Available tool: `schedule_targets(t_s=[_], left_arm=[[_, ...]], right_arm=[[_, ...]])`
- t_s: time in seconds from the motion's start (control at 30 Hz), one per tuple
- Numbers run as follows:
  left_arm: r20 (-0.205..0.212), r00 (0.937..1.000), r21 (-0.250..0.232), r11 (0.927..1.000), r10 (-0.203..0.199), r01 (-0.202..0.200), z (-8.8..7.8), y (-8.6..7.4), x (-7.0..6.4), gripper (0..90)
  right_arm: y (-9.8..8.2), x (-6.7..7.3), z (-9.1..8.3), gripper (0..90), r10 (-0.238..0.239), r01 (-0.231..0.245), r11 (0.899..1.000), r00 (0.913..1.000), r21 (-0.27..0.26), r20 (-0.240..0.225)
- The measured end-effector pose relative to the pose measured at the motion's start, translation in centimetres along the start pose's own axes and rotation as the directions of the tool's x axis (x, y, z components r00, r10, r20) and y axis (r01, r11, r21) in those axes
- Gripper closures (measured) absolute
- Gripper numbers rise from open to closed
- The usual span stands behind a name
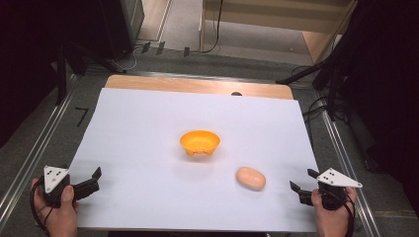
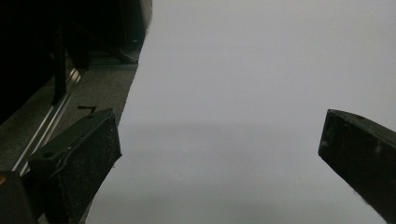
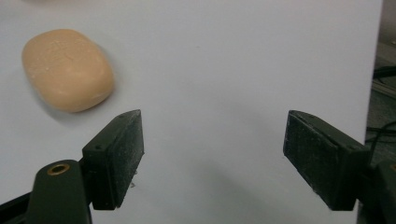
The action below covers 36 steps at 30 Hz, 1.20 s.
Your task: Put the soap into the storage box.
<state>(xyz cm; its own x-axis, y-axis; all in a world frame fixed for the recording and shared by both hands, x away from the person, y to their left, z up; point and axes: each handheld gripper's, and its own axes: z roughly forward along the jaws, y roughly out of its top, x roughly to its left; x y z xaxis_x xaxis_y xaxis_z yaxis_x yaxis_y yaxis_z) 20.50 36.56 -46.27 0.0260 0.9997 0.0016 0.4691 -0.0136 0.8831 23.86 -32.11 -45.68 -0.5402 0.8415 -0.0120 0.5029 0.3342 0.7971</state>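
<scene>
Two grippers sit at the near corners of the bench, one in each of the person's hands. The left gripper (image 1: 94,179) rests at the near left edge of the white sheet (image 1: 148,128) that covers most of the bench top, its jaws pointing right and away over the paper. In the left gripper view those jaws stand wide apart with nothing but bare white sheet between them, and the sheet's left edge runs just beside the left jaw. The right gripper (image 1: 302,185) is at the near right edge of the sheet, jaws pointing left toward the middle. In the right gripper view its jaws are parted, with empty paper between them; they hold nothing.

The beige soap bar (image 1: 251,178), rounded and oval, lies flat on the sheet near the right gripper, to its left and a little farther in, not touching the jaws. In the right gripper view it (image 3: 68,69) shows beyond and to the left of the left-hand jaw, clear of both pads.

An orange bowl (image 1: 199,142) stands upright near the middle of the sheet, farther away and to the left of the soap bar, well apart from it and from both grippers. A strip of wooden bench top (image 1: 197,85) shows along the far edge, past the paper.
</scene>
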Motion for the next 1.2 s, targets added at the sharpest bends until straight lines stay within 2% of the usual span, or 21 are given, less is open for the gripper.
schedule_targets(t_s=[0.03, 0.07, 0.13, 0.17, 0.27, 0.53, 0.6, 0.7, 0.73, 0.77, 0.93, 1.0, 1.07, 1.17, 1.2], left_arm=[[0.000, 1.0000, 0.000, 1.0000, 0.000, 0.000, 0.0, 0.0, 0.0, 0.0], [-0.002, 1.0000, 0.000, 1.0000, 0.000, 0.000, 0.0, 0.0, 0.0, 0.0], [-0.003, 1.0000, 0.003, 1.0000, 0.006, -0.006, 0.0, 0.0, -0.1, 0.0], [-0.003, 1.0000, 0.003, 1.0000, 0.006, -0.006, 0.0, 0.0, -0.1, 0.0], [-0.004, 0.9999, 0.005, 0.9999, 0.013, -0.013, 0.1, 0.0, -0.1, 0.0], [-0.001, 0.9999, 0.008, 0.9999, 0.012, -0.012, 0.1, 0.0, -0.2, 0.0], [-0.002, 0.9999, 0.007, 0.9999, 0.013, -0.013, 0.1, 0.0, -0.1, 0.0], [-0.001, 0.9999, 0.005, 0.9999, 0.012, -0.012, 0.1, 0.0, -0.1, 0.0], [-0.001, 0.9999, 0.005, 0.9999, 0.012, -0.012, 0.1, 0.0, -0.1, 0.0], [0.000, 0.9999, 0.008, 0.9999, 0.013, -0.013, 0.1, 0.0, -0.2, 0.0], [0.000, 0.9999, 0.009, 0.9998, 0.017, -0.017, 0.1, 0.0, -0.2, 0.0], [0.002, 0.9998, 0.009, 0.9998, 0.018, -0.018, 0.2, 0.0, -0.2, 0.0], [0.002, 0.9997, 0.015, 0.9996, 0.023, -0.023, 0.1, 0.0, -0.2, 0.0], [0.003, 0.9997, 0.015, 0.9996, 0.024, -0.024, 0.1, 0.0, -0.2, 0.0], [0.003, 0.9997, 0.015, 0.9996, 0.024, -0.024, 0.1, 0.0, -0.2, 0.0]], right_arm=[[0.0, 0.0, 0.0, 20.6, 0.000, 0.000, 1.000, 1.0000, 0.000, 0.000], [0.4, 0.1, 0.2, 20.1, -0.031, 0.031, 0.999, 0.9994, 0.021, -0.015], [0.8, 0.2, 0.6, 19.2, -0.059, 0.060, 0.997, 0.9978, 0.043, -0.029], [0.8, 0.2, 0.6, 19.2, -0.059, 0.060, 0.997, 0.9978, 0.043, -0.029], [1.3, 0.5, 1.4, 18.7, -0.092, 0.097, 0.992, 0.9933, 0.078, -0.069], [2.7, 1.3, 2.6, 19.8, -0.148, 0.165, 0.979, 0.9791, 0.120, -0.139], [3.2, 1.5, 2.9, 21.7, -0.167, 0.190, 0.974, 0.9707, 0.125, -0.173], [3.9, 2.0, 3.5, 22.5, -0.204, 0.238, 0.960, 0.9544, 0.144, -0.218], [3.9, 2.0, 3.5, 22.5, -0.204, 0.238, 0.960, 0.9544, 0.144, -0.218], [4.4, 2.3, 3.9, 23.7, -0.219, 0.259, 0.954, 0.9460, 0.153, -0.239], [5.3, 3.2, 5.0, 27.6, -0.230, 0.291, 0.943, 0.9206, 0.162, -0.316], [5.4, 3.4, 5.1, 27.7, -0.228, 0.291, 0.942, 0.9197, 0.167, -0.320], [6.0, 3.9, 5.6, 28.6, -0.232, 0.307, 0.936, 0.9078, 0.175, -0.350], [6.4, 4.3, 6.0, 28.9, -0.235, 0.318, 0.930, 0.8992, 0.182, -0.369], [6.6, 4.5, 6.2, 28.9, -0.229, 0.316, 0.929, 0.8992, 0.193, -0.373]])
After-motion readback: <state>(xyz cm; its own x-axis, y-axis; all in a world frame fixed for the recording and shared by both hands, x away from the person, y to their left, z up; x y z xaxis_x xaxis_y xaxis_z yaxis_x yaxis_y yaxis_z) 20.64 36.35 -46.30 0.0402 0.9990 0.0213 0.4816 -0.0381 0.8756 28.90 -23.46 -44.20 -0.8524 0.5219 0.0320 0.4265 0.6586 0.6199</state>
